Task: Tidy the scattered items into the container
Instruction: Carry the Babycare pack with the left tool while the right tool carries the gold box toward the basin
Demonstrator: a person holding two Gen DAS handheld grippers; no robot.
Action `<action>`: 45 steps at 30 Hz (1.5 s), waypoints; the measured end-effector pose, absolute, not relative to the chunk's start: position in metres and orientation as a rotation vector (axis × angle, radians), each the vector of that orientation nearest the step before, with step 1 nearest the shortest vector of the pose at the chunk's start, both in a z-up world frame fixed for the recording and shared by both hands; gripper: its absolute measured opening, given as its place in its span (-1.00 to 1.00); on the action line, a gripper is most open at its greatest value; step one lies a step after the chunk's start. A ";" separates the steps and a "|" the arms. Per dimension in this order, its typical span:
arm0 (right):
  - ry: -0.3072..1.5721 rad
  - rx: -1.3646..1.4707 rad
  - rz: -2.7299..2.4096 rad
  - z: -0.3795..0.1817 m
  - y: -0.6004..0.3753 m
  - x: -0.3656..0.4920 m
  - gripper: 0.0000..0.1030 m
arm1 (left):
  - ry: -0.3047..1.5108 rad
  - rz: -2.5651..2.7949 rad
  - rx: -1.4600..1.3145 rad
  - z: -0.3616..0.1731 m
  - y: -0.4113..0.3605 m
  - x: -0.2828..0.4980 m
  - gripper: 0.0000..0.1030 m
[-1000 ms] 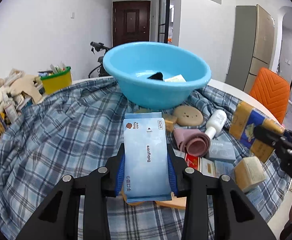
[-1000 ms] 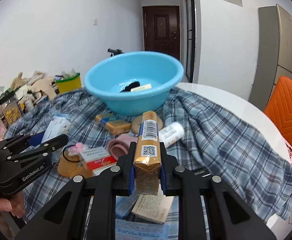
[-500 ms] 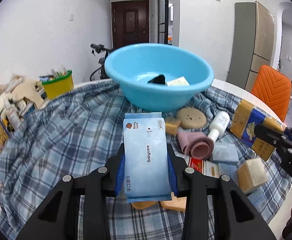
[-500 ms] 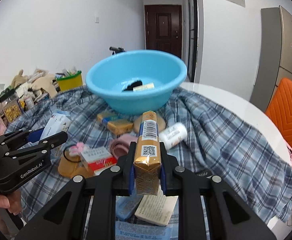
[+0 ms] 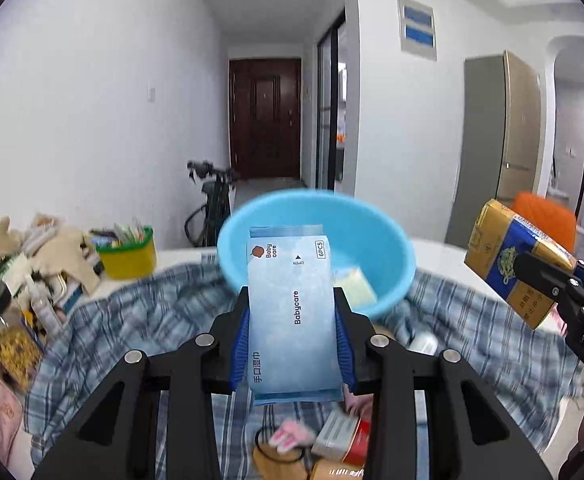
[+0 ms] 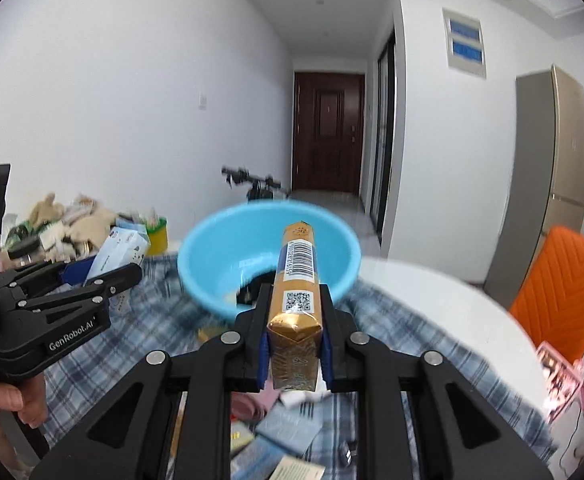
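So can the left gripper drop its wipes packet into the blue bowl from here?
Probably yes. The left gripper is shut on the wipes packet, and the blue bowl sits just ahead with its top open. Nothing stands between them; the right gripper with its gold pack is off to the side.

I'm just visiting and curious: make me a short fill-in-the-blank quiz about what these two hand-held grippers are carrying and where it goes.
1. The left hand-held gripper is shut on a light blue pack of ____.
2. The right hand-held gripper grips a gold and blue ____.
3. Ahead of both stands a round blue ____ on the tablecloth, whose pattern is ____.

Missing words: wet wipes; carton; basin; plaid
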State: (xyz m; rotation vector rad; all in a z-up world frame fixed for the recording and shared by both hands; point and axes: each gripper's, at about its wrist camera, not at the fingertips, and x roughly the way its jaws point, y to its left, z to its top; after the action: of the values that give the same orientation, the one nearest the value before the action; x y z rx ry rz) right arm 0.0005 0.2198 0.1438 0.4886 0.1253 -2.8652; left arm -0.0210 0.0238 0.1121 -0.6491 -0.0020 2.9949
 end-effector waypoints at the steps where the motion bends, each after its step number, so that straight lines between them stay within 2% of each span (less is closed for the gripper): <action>1: 0.127 0.462 -2.871 0.151 0.220 0.001 -0.65 | -0.004 3.000 -0.623 0.121 0.024 -0.021 -0.25; 7: 0.108 0.349 -2.889 0.182 0.217 0.004 -0.65 | 0.033 3.026 -0.518 0.157 0.025 -0.021 -0.25; 15: 0.127 0.275 -2.879 0.195 0.208 0.017 -0.65 | 0.056 3.026 -0.436 0.181 0.028 -0.011 -0.25; 30: 0.134 0.258 -2.857 0.193 0.207 0.027 -0.65 | 0.049 3.009 -0.430 0.184 0.031 -0.003 -0.25; 45: 0.110 0.219 -2.755 0.194 0.198 -0.047 -0.65 | -0.024 2.962 -0.473 0.175 0.032 -0.096 -0.25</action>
State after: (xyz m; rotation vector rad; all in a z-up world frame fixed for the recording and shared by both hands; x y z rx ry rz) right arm -0.0466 0.1981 0.1943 0.2187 0.1100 -2.7554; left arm -0.0964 0.0323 0.1749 -0.4732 -0.0245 2.9621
